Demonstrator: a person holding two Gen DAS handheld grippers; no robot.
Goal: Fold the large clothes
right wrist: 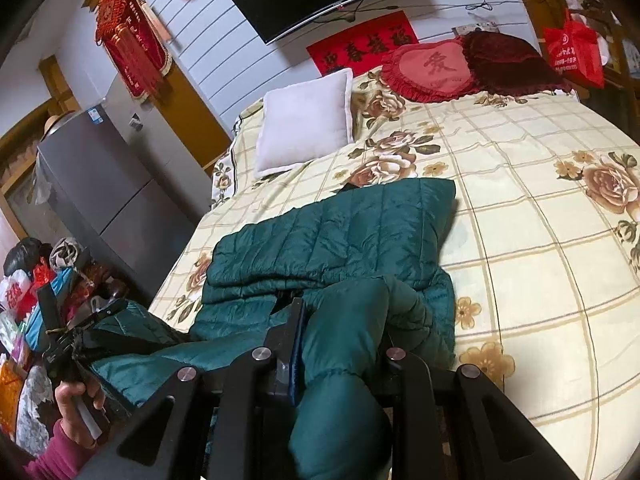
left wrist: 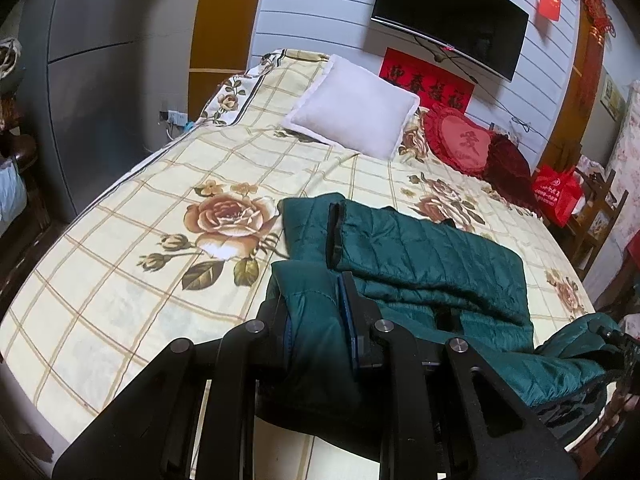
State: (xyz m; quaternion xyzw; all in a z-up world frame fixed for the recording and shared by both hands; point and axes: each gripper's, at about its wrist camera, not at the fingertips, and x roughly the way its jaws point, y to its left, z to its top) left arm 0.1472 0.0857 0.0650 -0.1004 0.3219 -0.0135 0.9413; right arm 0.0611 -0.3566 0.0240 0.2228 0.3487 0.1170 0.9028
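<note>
A dark green quilted jacket [left wrist: 432,256] lies partly folded on the flowered bed sheet [left wrist: 120,280]. It also shows in the right wrist view [right wrist: 340,232]. My left gripper [left wrist: 314,304] is shut on a green edge of the jacket near the bed's front edge. My right gripper [right wrist: 344,336] is shut on another bunched part of the jacket, a sleeve or hem. The right gripper also shows at the right edge of the left wrist view [left wrist: 612,344], and the left gripper at the left of the right wrist view [right wrist: 76,332], both holding green fabric.
A white pillow [left wrist: 352,108], a red heart cushion [left wrist: 460,140] and a dark red cushion [left wrist: 508,164] lie at the head of the bed. A TV [left wrist: 448,20] hangs on the wall. A grey fridge [right wrist: 104,196] and cluttered bags [right wrist: 24,292] stand left of the bed.
</note>
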